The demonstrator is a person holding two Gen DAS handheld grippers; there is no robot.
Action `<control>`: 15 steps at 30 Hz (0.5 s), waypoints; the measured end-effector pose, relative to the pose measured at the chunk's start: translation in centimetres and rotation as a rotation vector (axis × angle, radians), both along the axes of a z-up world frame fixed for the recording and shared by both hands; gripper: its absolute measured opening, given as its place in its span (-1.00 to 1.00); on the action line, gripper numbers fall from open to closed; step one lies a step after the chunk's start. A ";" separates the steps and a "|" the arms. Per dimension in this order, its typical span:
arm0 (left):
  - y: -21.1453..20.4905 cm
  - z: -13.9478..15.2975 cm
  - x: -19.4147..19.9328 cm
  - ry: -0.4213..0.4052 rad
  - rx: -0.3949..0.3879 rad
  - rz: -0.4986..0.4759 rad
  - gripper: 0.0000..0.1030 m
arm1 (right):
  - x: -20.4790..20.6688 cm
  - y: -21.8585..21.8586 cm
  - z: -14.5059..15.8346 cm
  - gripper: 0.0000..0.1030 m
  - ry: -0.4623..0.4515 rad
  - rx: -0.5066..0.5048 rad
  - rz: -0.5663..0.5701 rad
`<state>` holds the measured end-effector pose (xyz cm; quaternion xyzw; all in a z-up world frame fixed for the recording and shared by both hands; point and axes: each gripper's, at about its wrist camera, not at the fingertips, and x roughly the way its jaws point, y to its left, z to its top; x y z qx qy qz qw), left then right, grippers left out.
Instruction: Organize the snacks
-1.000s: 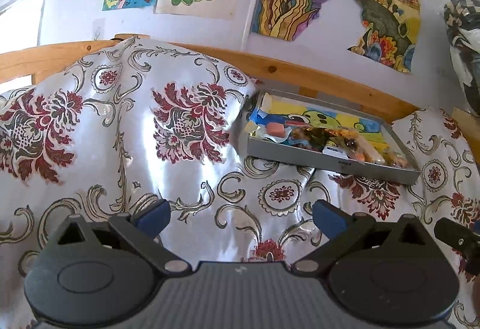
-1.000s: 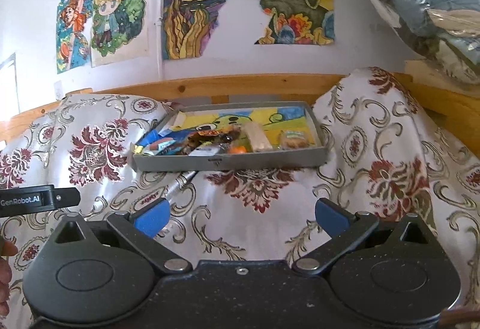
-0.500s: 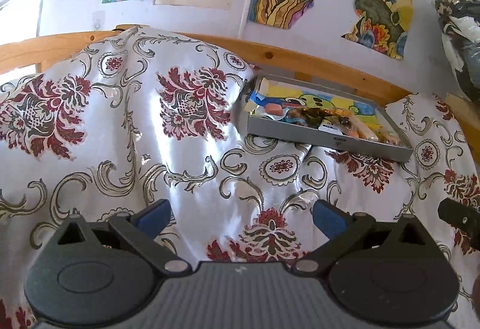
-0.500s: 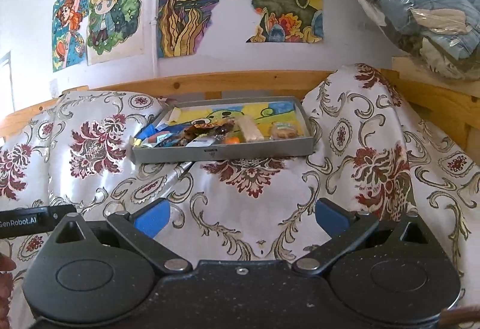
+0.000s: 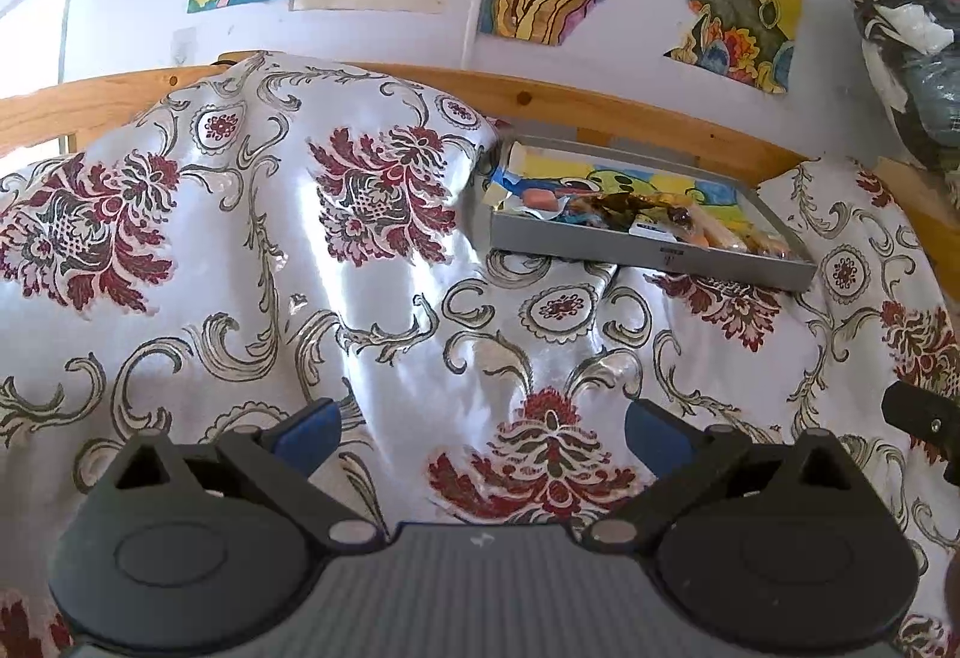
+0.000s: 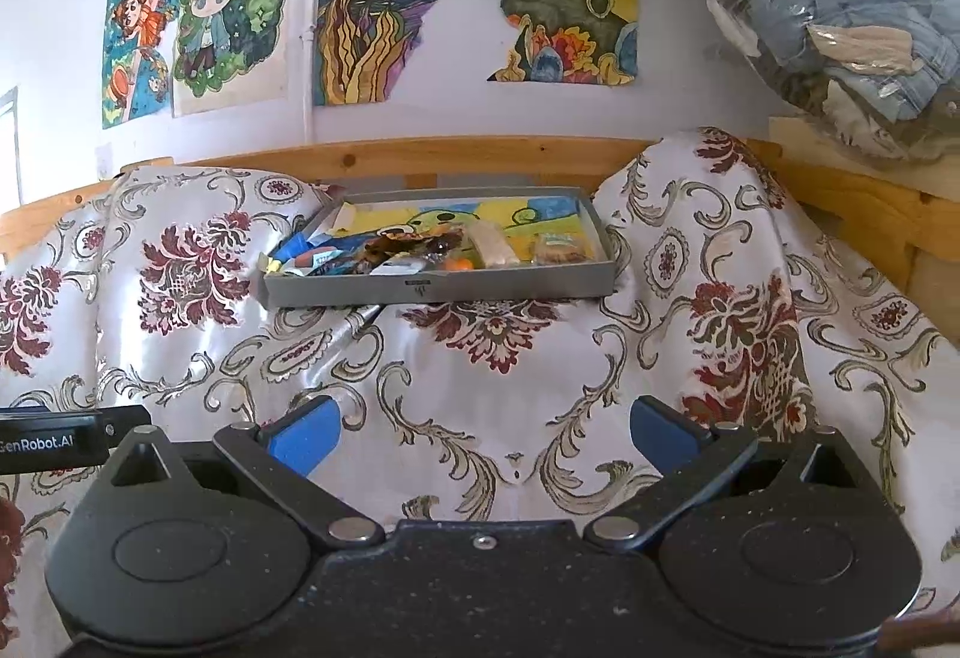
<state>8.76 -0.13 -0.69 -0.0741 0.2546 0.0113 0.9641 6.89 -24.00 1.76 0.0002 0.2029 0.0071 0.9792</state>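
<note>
Right wrist view: the tray (image 6: 438, 289) of snacks (image 6: 420, 253) lies straight ahead, long side crosswise, well beyond the spread, empty right gripper (image 6: 480, 433); the left gripper (image 5: 483, 433), likewise spread and empty, sees it off to the right.

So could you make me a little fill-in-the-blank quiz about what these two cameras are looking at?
1. The wrapped snacks lie in a shallow ___ cardboard tray.
2. The tray rests on a shiny white cloth patterned with dark ___ flowers.
3. Both the left hand-held gripper and the right hand-held gripper are ___ and hold nothing.
4. Behind the tray runs a ___ rail.

Missing words: grey; red; open; wooden
</note>
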 end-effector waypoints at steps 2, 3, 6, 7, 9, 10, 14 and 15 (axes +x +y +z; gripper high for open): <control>0.1 -0.1 0.0 0.004 0.000 -0.001 0.99 | -0.1 0.1 -0.2 0.99 0.003 -0.003 -0.001; 0.1 -0.2 0.0 0.006 -0.001 -0.001 0.99 | -0.1 0.1 -0.3 0.99 0.004 -0.005 -0.001; 0.3 -0.4 0.0 0.011 -0.006 0.002 0.99 | -0.1 0.3 -0.5 0.99 0.012 -0.009 0.000; 0.3 -0.5 0.0 0.013 -0.008 0.002 0.99 | -0.1 0.4 -0.6 0.99 0.014 -0.010 0.001; 0.4 -0.6 0.1 0.017 -0.012 0.001 0.99 | 0.0 0.6 -0.7 0.99 0.019 -0.013 0.003; 0.4 -0.6 0.1 0.019 -0.013 0.001 0.99 | 0.0 0.6 -0.7 0.99 0.021 -0.015 0.003; 0.4 -0.7 0.1 0.019 -0.013 -0.001 0.99 | 0.1 0.8 -0.9 0.99 0.027 -0.016 0.006; 0.4 -0.7 0.1 0.019 -0.012 -0.002 0.99 | 0.1 0.8 -0.9 0.99 0.029 -0.017 0.007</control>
